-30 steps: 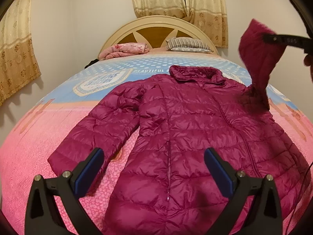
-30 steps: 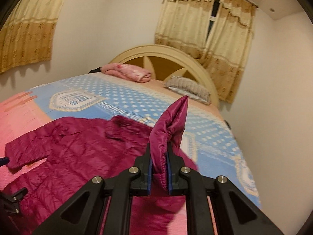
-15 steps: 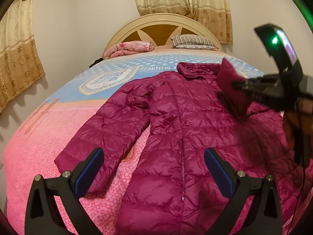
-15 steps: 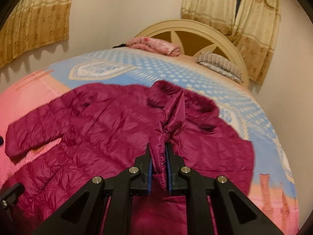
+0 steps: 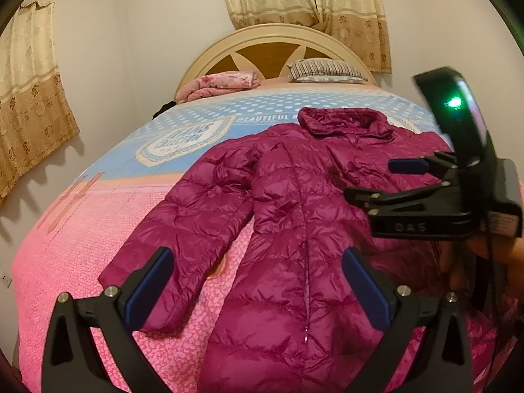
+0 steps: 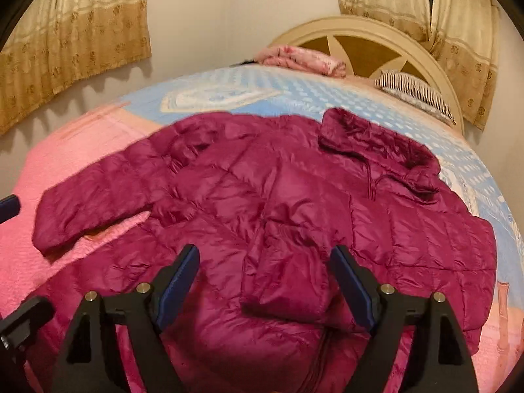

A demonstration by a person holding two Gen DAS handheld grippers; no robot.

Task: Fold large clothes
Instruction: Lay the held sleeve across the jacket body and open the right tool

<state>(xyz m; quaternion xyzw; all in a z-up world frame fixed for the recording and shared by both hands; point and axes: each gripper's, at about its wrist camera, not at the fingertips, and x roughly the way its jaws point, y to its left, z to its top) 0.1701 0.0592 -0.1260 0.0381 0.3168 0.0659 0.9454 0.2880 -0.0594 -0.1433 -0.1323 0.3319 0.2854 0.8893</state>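
Note:
A magenta puffer jacket lies front up on the bed, collar toward the headboard. One sleeve stretches out flat to the left. The other sleeve is folded across the chest. My right gripper hovers low over that folded sleeve. Its jaws are opening, with the cuff lying between the pads and not pressed by them. My left gripper stands open above the jacket's lower part, between the outstretched sleeve and the zip, holding nothing.
The bed has a pink and blue cover. A folded pink blanket and a striped pillow lie by the cream headboard. Walls with curtains stand close on the left and behind. A person's hand holds the right gripper.
The right gripper came down with the sleeve pinched in it, laid it across the jacket's chest and opened, letting it go. The left gripper kept still and open.

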